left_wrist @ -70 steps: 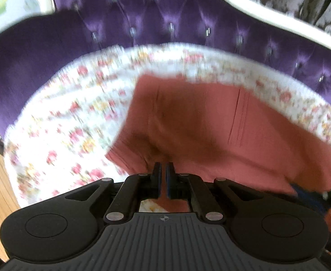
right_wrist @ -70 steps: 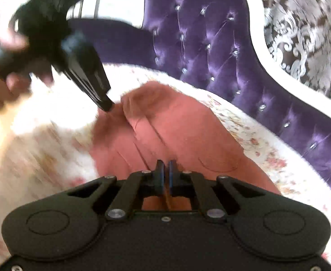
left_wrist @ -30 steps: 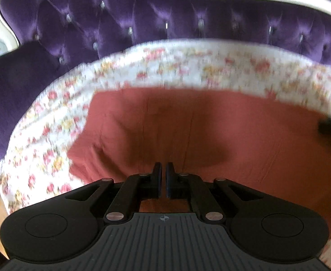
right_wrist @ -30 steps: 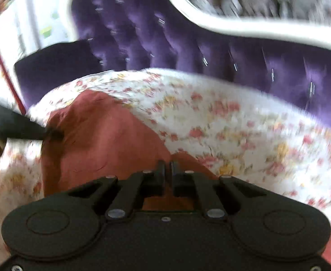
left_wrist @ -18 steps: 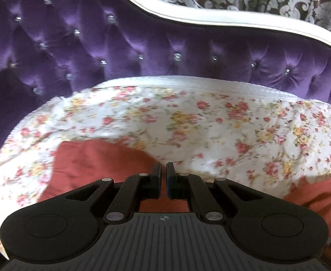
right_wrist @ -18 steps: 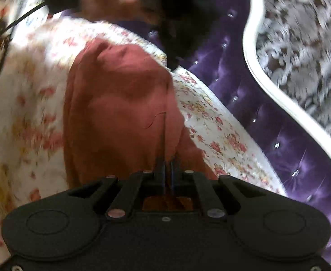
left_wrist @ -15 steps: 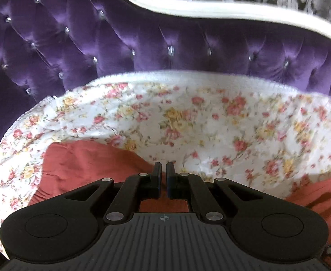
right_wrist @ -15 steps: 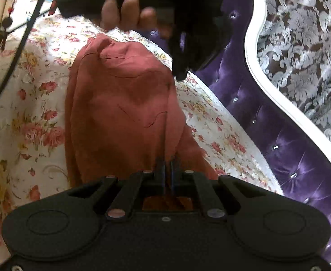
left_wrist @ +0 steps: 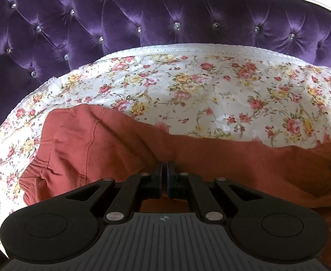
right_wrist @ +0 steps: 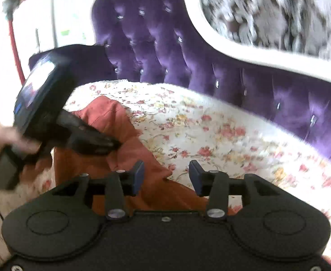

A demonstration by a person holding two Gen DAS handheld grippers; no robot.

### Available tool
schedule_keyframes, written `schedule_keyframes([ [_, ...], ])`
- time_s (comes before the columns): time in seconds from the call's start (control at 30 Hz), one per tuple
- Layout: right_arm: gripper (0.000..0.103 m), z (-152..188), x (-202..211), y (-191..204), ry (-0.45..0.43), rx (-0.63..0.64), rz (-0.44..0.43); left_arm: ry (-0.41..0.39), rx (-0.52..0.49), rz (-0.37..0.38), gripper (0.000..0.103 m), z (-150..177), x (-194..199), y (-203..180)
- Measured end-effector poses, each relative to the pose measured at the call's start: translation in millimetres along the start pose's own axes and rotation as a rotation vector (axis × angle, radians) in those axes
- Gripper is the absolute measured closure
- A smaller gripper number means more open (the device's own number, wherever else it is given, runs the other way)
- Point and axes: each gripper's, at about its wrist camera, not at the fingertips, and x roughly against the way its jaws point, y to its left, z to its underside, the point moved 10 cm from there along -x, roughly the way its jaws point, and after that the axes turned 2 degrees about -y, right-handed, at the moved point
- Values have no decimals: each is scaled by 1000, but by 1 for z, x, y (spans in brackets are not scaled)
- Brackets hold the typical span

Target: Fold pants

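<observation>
One pair of rust-red pants point(left_wrist: 124, 149), one floral sheet point(left_wrist: 222, 90), one purple tufted sofa point(left_wrist: 143, 20), two hand-held grippers.

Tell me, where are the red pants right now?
The rust-red pants lie on the flowered cloth covering the purple tufted sofa, low in both wrist views, with the left gripper shut on their near edge.

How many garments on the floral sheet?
1: rust-red pants, on the near left part of the floral sheet, pinched by the shut left gripper. More could lie outside both views.
</observation>
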Motion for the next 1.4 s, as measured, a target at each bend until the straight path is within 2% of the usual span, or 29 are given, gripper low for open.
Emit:
schedule_keyframes([
  [0.13, 50, 17, -33, 2, 161, -117, -166, -11, 12, 8, 98, 0, 0, 1],
  [0.17, 53, 22, -36, 4, 179, -138, -191, -12, 19, 15, 98, 0, 0, 2],
  [0.27, 56, 25, -33, 16, 158, -166, -278, -10, 54, 39, 98, 0, 2, 5],
  [0.4, 56, 16, -47, 8, 118, -217, -259, -13, 61, 45, 98, 0, 3, 5],
  [0.63, 53, 13, -66, -11, 117, -433, -370, -11, 53, 53, 98, 0, 10, 6],
  [0.77, 55, 14, -67, -19, 116, -517, -400, -31, 76, 65, 98, 1, 27, 14],
  [0.8, 58, 14, -67, -21, 115, -529, -391, -33, 78, 61, 98, 2, 29, 17],
  [0.83, 69, 14, -68, -23, 110, -537, -377, -31, 79, 55, 98, 4, 31, 20],
  [0.87, 90, 14, -68, -26, 111, -536, -354, -21, 74, 49, 98, 8, 31, 22],
  [0.9, 93, 13, -69, -30, 107, -522, -321, -4, 69, 46, 98, 12, 30, 24],
  [0.97, 94, 3, -64, -43, 48, -499, -248, 59, 52, 47, 98, 25, 22, 27],
  [1.1, 97, -26, -60, -80, -63, -421, -6, 51, 25, 55, 98, 31, 25, 26],
  [1.17, 97, -30, -73, -85, -31, -352, 36, 51, 14, 52, 98, 32, 25, 25],
  [1.27, 98, -19, -102, -83, 49, -246, 122, 41, 7, 42, 98, 34, 26, 23],
  [1.33, 98, -3, -119, -86, 105, -229, 152, 36, 3, 40, 98, 34, 27, 23],
  [1.4, 95, -1, -118, -90, 92, -235, 162, 34, -1, 38, 98, 36, 29, 22],
])
